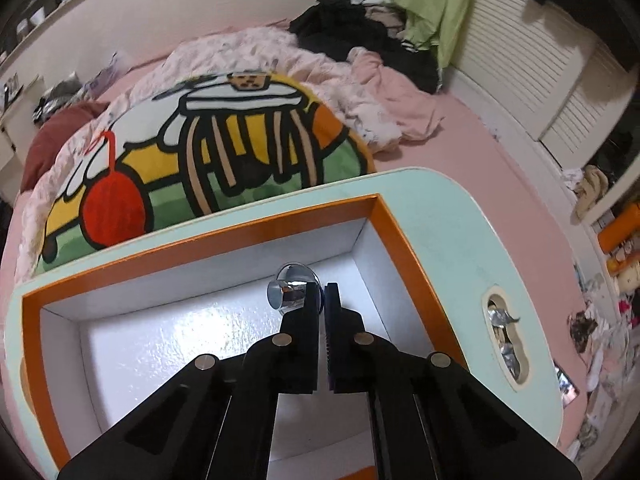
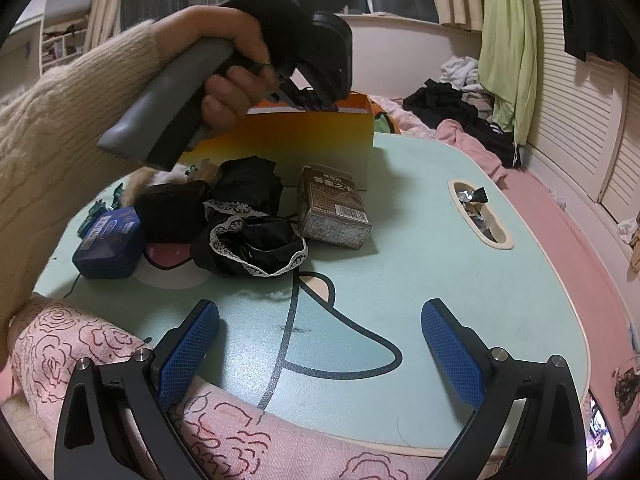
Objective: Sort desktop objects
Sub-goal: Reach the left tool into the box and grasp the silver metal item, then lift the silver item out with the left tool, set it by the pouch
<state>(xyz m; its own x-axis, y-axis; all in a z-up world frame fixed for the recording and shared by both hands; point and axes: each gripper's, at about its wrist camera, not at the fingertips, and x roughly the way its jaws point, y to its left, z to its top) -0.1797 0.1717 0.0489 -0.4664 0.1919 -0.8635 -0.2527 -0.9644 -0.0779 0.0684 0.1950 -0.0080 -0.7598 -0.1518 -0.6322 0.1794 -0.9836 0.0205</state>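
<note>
While lowered into the orange box [image 1: 200, 248] with the left gripper [image 1: 322, 296]: keep low over the white floor, release there rather than dropping, then lift straight up clear of the far wall.

Item: chrome knob [image 1: 286, 294] on a clear suction disc.
- Place: inside the box, on or just above the floor near the far wall, touching the left side of the fingertips.
- Look: short polished cylinder, mirror-bright, round end face turned left; domed transparent disc behind it. Smooth and likely slippery; probably best pinched by the thin disc rim, not the round body.
- Hold: black jaws brought together, no gap visible. Cannot tell whether the disc's edge is nipped between the pads or merely lying beside them.

Tool, other hand: right gripper [image 2: 320, 340], blue pads wide apart, nothing between, hovering over the bare near part of the pale green table [image 2: 400, 264].

Remaining on the table, judged unsorted: brown carton [image 2: 332, 212], blue tin [image 2: 108, 244], black lace-trimmed cloth [image 2: 248, 236], bunched together beside the box.
</note>
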